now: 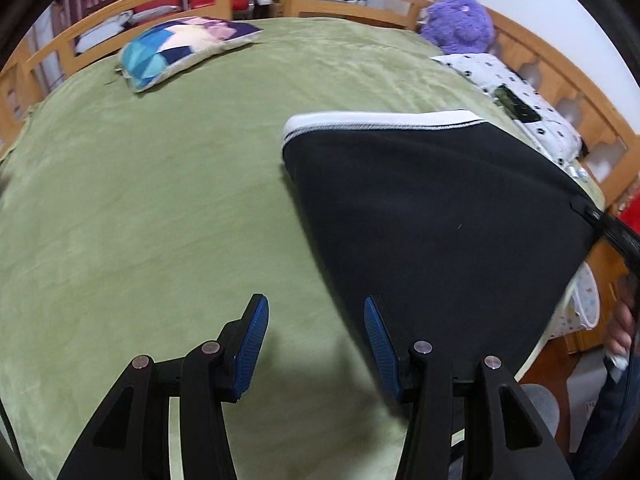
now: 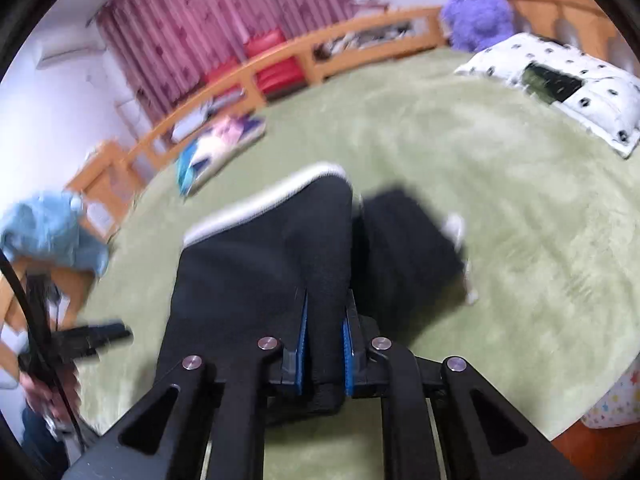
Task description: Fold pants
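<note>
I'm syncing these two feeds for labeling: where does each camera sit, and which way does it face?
Left wrist: on the open left gripper, facing across the green bed; black pants at right.
Right wrist: on the right gripper, shut on the pants; the person's left hand shows.
Shared: pants, bed, purple plush, patterned cushion.

left tool [image 1: 316, 344] spread, holding nothing | black pants [image 1: 440, 216] lifted over green blanket [image 1: 140, 208]
</note>
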### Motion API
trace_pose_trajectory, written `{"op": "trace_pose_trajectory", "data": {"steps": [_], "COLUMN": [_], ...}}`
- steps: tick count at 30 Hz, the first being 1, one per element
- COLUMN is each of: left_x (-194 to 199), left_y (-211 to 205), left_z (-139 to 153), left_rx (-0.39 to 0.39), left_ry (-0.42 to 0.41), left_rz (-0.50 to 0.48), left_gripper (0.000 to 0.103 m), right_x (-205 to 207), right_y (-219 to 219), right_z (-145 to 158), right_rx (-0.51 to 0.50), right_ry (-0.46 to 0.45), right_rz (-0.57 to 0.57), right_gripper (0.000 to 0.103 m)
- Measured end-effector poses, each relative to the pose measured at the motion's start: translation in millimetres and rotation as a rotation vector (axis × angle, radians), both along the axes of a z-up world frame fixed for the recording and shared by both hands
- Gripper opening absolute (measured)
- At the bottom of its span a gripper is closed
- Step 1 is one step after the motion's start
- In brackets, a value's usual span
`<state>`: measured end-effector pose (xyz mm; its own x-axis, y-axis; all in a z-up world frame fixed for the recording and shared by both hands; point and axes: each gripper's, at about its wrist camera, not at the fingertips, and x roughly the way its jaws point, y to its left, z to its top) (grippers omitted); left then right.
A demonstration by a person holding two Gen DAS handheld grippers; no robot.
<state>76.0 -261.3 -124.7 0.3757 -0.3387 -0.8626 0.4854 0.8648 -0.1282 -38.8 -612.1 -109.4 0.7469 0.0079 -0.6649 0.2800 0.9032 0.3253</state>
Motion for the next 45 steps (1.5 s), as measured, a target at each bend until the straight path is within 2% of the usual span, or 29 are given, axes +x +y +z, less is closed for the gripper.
{"op": "trace_pose_trajectory", "data": {"steps": [2, 5, 7, 8, 10, 11, 14, 18, 22, 23, 24, 25, 26, 27, 30, 32, 34, 37, 40, 45], "left_x": [0.6, 4.1, 11.4, 14.7, 25.7, 29.3, 43.0, 52.6, 62.6, 63.4, 63.0, 61.6, 60.1, 58.5, 61.4, 60.7, 58.5, 55.9, 63.2, 63.1], "left_y": [-8.3, -17.4, -24.4, -25.9, -32.3, -34.3, -43.0, -50.0, -60.5, -61.6, -62.1, -60.5, -59.2, -57.8, -40.9, -28.0, -16.6, 19.1, 80.1, 196.4], "left_z": [-1.1, -4.8, -13.4, -16.9, -29.1, -34.3, -57.6, -74.9, -89.3, -91.5, -91.3, -88.4, -83.2, -77.0, -63.0, -52.4, -42.5, -25.2, -17.6, -2.5], "left_rx": [-0.026, -0.07, -0.11, -0.124, -0.159, -0.166, -0.179, -0.252, -0.298, -0.306, -0.311, -0.318, -0.322, -0.325, -0.401, -0.422, -0.412, -0.378, -0.379, -0.314], "left_ry": [0.009, 0.002, 0.021, 0.033, 0.073, 0.085, 0.143, 0.194, 0.238, 0.24, 0.229, 0.207, 0.185, 0.166, 0.199, 0.193, 0.162, 0.081, 0.094, 0.036], "left_rz": [-0.026, -0.039, -0.04, -0.04, -0.03, -0.026, -0.005, -0.007, 0.01, 0.019, 0.026, 0.03, 0.019, -0.003, 0.008, 0.007, 0.005, 0.01, 0.056, 0.182], "left_gripper": [0.048, 0.06, 0.06, 0.06, 0.061, 0.062, 0.064, 0.067, 0.064, 0.056, 0.043, 0.036, 0.025, 0.021, 0.017, 0.015, 0.014, 0.014, 0.014, 0.014], "right_x": [2.8, 7.1, 5.3, 1.3, -2.0, 0.9, 22.6, 40.1, 55.7, 57.1, 58.3, 59.1, 59.9, 58.7, 57.2, 52.9, 50.7, 51.8, 56.3, 76.9], "right_y": [-23.6, -43.7, -43.5, -43.1, -48.0, -51.3, -61.4, -72.8, -76.8, -75.4, -73.9, -70.9, -68.4, -63.2, -42.7, -31.2, -11.9, 31.0, 82.4, 179.2], "right_z": [-15.3, -56.9, -72.0, -73.7, -71.8, -73.9, -86.2, -103.8, -113.7, -112.7, -111.2, -107.8, -103.7, -96.4, -76.2, -61.4, -41.9, -27.7, -29.0, -38.0], "right_rx": [0.005, 0.087, 0.094, 0.084, 0.102, 0.125, 0.158, 0.26, 0.283, 0.272, 0.262, 0.251, 0.242, 0.218, 0.146, 0.143, 0.146, 0.123, 0.158, 0.255], "right_ry": [0.057, 0.149, 0.164, 0.147, 0.1, 0.089, 0.132, 0.11, 0.116, 0.12, 0.119, 0.114, 0.109, 0.095, 0.082, 0.064, 0.04, 0.057, 0.068, 0.037], "right_rz": [-0.068, -0.101, -0.108, -0.114, -0.127, -0.128, -0.095, -0.059, -0.041, -0.036, -0.032, -0.03, -0.025, -0.03, -0.052, -0.055, -0.034, 0.017, 0.072, 0.203], "right_gripper": [0.013, 0.018, 0.035, 0.039, 0.063, 0.067, 0.068, 0.076, 0.077, 0.076, 0.072, 0.065, 0.059, 0.048, 0.039, 0.032, 0.026, 0.024, 0.024, 0.023]}}
